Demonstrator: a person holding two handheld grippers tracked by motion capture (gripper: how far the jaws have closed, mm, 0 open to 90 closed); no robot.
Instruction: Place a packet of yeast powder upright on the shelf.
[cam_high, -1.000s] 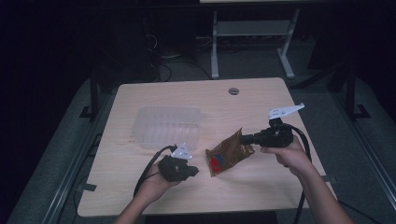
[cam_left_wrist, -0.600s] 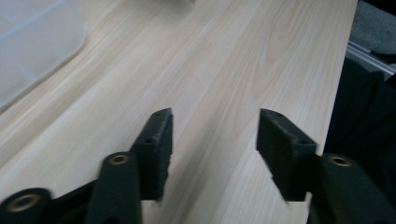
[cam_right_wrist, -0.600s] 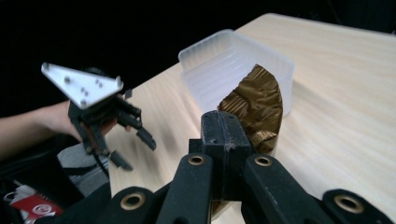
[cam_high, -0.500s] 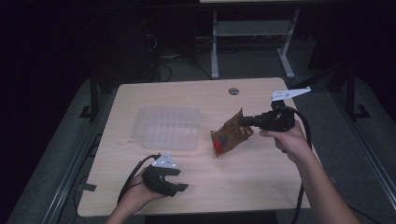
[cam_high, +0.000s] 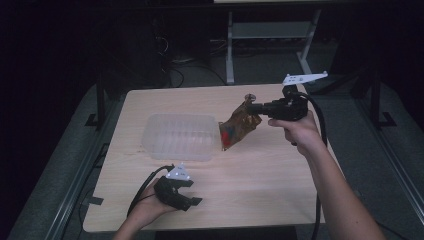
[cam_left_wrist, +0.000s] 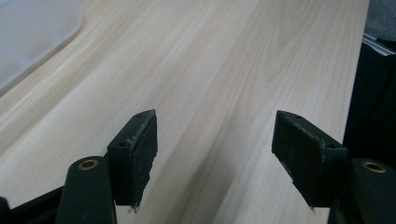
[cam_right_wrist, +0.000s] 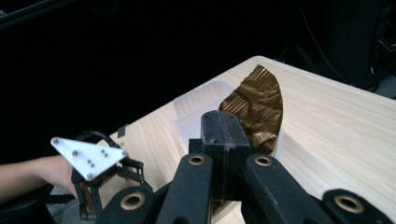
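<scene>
Right claw (cam_high: 252, 106): In the high view we see it held up above the far right part of the tabletop (cam_high: 260, 190). Its two black jaws are pressed tight on the top edge of the snack bag (cam_high: 237, 128). In the right gripper view the jaws meet in the middle, and the bag sticks out behind them.

Snack bag: It is shiny, brown and gold, with a bit of red and blue on it. It is crinkled. It hangs in the air from the right claw, tilted down toward the plastic tub (cam_high: 181, 136). Its low end is just at the right edge of the tub. We cannot tell if it touches the tub.

Plastic tub: It is clear and has round corners. It sits flat on the middle of the tabletop, a little to the left. We see its inside in the right gripper view, under the bag.

Left claw (cam_high: 194, 202): It is low over the near left part of the tabletop, well apart from the bag and near the front of the tub. Its jaws have just been opening. They stand wide apart now, and we see bare wood between them in the left gripper view. It holds nothing.

Left hand (cam_high: 145, 212): It comes in from the bottom edge and holds the left claw.

Right hand (cam_high: 295, 131): It holds the right claw from below.
</scene>
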